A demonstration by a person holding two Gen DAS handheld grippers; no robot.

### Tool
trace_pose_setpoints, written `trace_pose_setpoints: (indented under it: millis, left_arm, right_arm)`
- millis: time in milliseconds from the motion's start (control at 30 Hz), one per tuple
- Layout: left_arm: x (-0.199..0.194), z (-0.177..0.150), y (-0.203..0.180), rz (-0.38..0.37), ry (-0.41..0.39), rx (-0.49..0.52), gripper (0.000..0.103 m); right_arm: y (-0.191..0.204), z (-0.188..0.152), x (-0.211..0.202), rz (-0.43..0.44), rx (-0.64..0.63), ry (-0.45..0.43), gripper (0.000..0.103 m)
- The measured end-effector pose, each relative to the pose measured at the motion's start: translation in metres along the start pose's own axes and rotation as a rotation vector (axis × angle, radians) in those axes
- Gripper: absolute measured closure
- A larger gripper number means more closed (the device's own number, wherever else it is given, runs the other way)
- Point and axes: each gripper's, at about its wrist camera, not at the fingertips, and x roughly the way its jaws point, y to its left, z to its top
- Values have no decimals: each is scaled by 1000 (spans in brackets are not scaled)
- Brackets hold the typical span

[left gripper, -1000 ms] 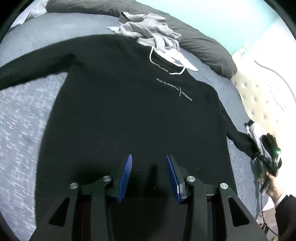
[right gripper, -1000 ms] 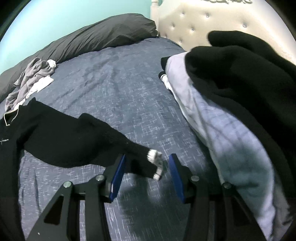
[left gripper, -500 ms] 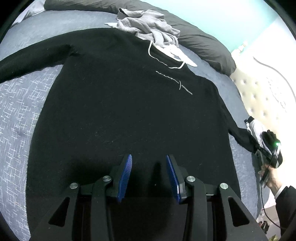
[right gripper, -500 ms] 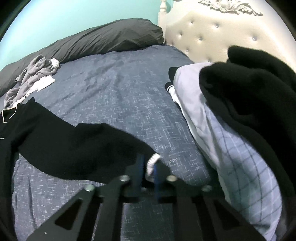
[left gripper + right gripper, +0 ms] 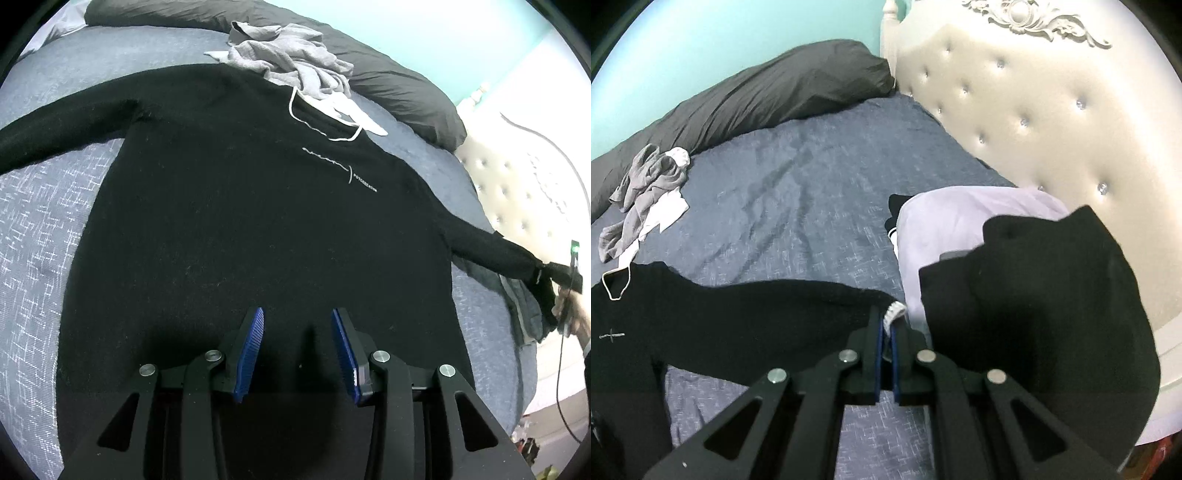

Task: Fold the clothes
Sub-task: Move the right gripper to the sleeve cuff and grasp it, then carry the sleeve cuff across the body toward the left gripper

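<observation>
A black long-sleeved sweater [image 5: 240,221] lies spread flat on the blue-grey bed, with a white neck trim and a small white print on the chest. My left gripper [image 5: 297,347] hovers over its lower hem, jaws open and nothing between the blue pads. My right gripper [image 5: 885,332] is shut on the white-edged cuff [image 5: 895,310] of the sweater's right sleeve [image 5: 757,317], which is lifted off the bed. In the left wrist view that sleeve [image 5: 495,251] stretches out to the right gripper [image 5: 554,271] held by a hand at the right edge.
A crumpled grey garment [image 5: 291,62] with a white piece lies by the sweater's collar. A dark pillow [image 5: 768,92] runs along the far side. A pile of lilac and black clothes [image 5: 1015,258] sits beside the tufted white headboard [image 5: 1052,110].
The right gripper closed on the sleeve cuff and rose, pulling the sleeve up and straight. The left gripper stayed put over the hem.
</observation>
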Motion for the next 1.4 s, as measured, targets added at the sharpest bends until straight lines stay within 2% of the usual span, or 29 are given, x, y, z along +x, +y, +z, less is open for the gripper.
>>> trace_pose_setpoints:
  millis: [167,433,567,733,967,1133,1267,1400]
  left_arm:
    - [-2,1,2,-1,-4,-1,61]
    - [-13,3,8,-15,-17,-23,61]
    - [-26,2,11,-27,-33,-36,61]
    - [-45,0,13,-51,-45,-37,61]
    - [-80,-7,22,-70,-72,-36,61]
    - [-105,-13,36,-67,-96,-51,59]
    - [-119,-16,48,-64,-109,-63,59]
    - [-127,-19,57,-65,-109,-64,59]
  right_arm:
    - [5,11,-1,17,4,23,100]
    - [51,12,-6,120,-31,81,100]
    - [81,19,-31,154,-39,78,100]
    - [143,35,-83,276,-107,34,100]
    - [267,32,-159,464,-225,4,100]
    - [370,-4,-198,603,-329,24,100]
    - [440,-55,-199,667,-402,96,100]
    - [489,-118,-175,687,-439,193,100]
